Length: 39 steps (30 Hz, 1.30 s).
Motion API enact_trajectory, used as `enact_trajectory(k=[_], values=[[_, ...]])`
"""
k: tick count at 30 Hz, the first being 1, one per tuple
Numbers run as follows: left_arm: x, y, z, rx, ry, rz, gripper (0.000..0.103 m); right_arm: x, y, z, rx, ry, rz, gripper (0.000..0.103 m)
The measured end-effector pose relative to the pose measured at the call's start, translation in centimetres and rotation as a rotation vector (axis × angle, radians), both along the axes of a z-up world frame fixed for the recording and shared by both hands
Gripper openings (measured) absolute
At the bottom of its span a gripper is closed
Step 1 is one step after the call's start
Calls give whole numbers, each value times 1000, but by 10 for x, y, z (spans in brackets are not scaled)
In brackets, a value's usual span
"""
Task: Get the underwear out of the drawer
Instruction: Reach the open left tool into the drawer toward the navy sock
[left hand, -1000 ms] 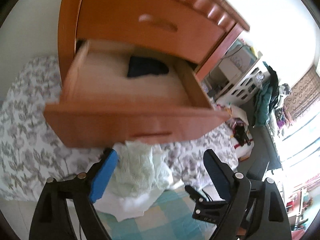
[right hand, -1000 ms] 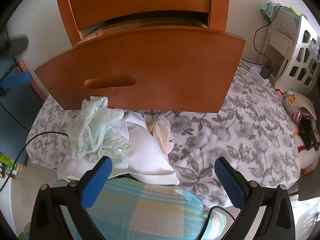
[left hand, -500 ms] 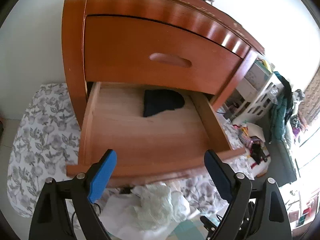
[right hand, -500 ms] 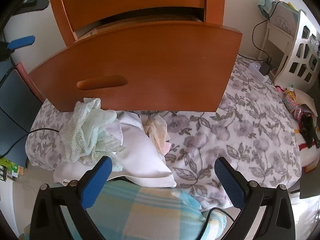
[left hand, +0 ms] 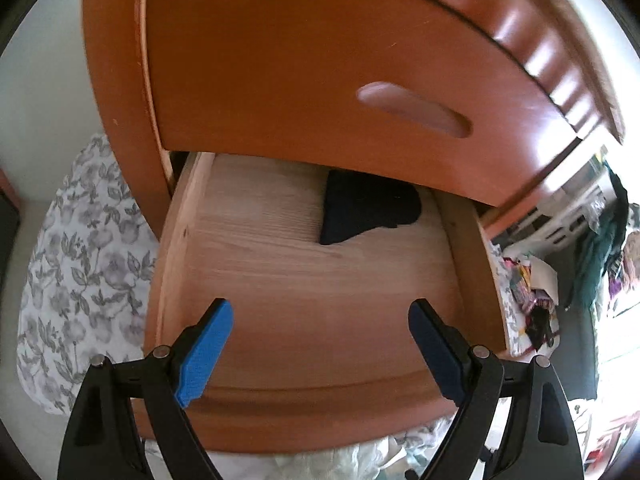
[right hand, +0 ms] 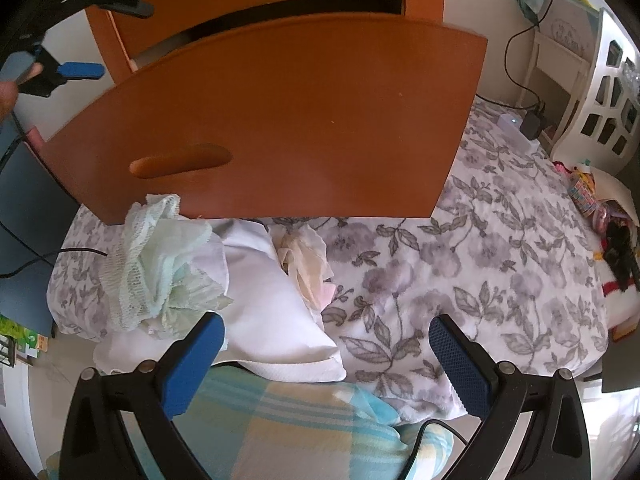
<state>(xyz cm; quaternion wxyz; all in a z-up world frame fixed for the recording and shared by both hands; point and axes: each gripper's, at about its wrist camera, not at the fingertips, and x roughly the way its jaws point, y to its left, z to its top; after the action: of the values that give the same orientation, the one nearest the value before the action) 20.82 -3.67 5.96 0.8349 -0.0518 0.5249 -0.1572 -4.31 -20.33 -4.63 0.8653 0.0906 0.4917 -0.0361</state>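
A dark folded piece of underwear (left hand: 366, 210) lies at the back of the pulled-out wooden drawer (left hand: 280, 280), partly under the closed upper drawer front (left hand: 320, 68). My left gripper (left hand: 320, 312) hangs open over the drawer's front half, well short of the dark garment, with nothing between its blue pads (left hand: 204, 356). My right gripper (right hand: 326, 328) is open and empty above the bed, below the drawer front (right hand: 280, 128). A pale green lace garment (right hand: 160, 268) and a cream one (right hand: 304, 264) lie on a white pillow (right hand: 264, 320).
The orange wooden dresser (left hand: 116, 80) stands against a white wall, its drawer jutting over a grey floral bedspread (right hand: 480, 264). A checked blue blanket (right hand: 300, 428) lies near me. White shelving (right hand: 604, 92), cables and clutter sit to the right. A hand (right hand: 6, 98) holds the left gripper.
My left gripper has moved from above the bed and its garment pile forward over the open drawer, closer to the dark underwear. The right gripper has barely moved.
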Motion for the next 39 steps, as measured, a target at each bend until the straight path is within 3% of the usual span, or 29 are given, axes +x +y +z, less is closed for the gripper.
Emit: enact_trajectory(k=[10, 22, 32, 39], values=[[43, -12, -30, -51, 131, 95, 90, 4, -8, -9, 15, 18, -2, 103], [74, -23, -66, -38, 198, 183, 90, 10, -22, -22, 34, 49, -21, 103], [95, -34, -75, -39, 214, 235, 89, 17, -25, -32, 41, 78, -21, 103], [99, -40, -88, -94, 246, 281, 70, 19, -28, -37, 45, 88, -28, 103]])
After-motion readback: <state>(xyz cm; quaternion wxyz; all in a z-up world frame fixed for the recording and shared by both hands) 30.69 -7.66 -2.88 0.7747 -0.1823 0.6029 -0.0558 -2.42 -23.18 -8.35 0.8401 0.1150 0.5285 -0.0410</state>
